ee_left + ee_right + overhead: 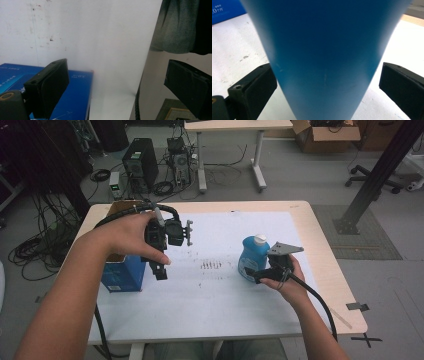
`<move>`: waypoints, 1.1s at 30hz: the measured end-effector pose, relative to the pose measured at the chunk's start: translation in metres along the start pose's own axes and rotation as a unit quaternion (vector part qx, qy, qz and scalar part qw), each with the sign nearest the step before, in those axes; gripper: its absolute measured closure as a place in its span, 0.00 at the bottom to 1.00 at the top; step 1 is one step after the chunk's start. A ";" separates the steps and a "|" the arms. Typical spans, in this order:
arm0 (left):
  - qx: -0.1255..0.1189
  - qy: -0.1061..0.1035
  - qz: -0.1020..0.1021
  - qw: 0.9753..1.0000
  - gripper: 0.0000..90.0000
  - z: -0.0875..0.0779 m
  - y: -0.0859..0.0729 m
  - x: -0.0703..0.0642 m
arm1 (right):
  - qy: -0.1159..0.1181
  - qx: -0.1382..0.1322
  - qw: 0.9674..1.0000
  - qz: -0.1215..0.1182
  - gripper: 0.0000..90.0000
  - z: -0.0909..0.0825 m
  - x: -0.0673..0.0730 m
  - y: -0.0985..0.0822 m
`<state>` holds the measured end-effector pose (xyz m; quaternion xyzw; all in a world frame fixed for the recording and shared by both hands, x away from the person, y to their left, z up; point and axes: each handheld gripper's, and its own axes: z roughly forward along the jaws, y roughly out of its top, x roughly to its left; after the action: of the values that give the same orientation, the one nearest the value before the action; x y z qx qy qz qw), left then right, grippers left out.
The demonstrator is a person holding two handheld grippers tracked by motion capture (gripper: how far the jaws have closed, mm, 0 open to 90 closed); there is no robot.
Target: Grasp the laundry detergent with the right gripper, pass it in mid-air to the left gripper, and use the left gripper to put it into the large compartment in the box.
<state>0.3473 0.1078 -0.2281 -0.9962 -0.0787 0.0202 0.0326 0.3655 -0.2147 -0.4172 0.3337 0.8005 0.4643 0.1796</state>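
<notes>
1. Your left gripper (161,270) hangs above the table (320,220) beside the blue box (122,272), jaws spread and empty, kept clear.
2. Your right gripper (252,274) brackets the upright blue bottle (252,257), jaws apart, apparently readying a grasp.

In the right gripper view a blue bottle (324,55) takes up the centre of the frame from top to bottom, wide at the top edge and narrowing toward the bottom; its surface is smooth, with a few faint pale scuffs near the middle; the right gripper (325,92) stands with its two black jaws spread wide, one at the lower left and one at the lower right; the left jaw sits just beside the bottle's flank, whether touching cannot be told, while a pale gap separates the right jaw from it; a white table cover (239,52), speckled with dark marks, lies behind; a blue box (224,10) shows at the upper left corner.
</notes>
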 end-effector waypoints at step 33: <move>0.000 -0.001 -0.001 1.000 0.07 0.002 0.000 0.000 | -0.016 -0.021 1.000 0.011 0.18 0.006 0.002 -0.002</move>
<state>0.3474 0.1081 -0.2300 -0.9960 -0.0801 0.0207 0.0329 0.3667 -0.2101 -0.4221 0.3460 0.7838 0.4776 0.1944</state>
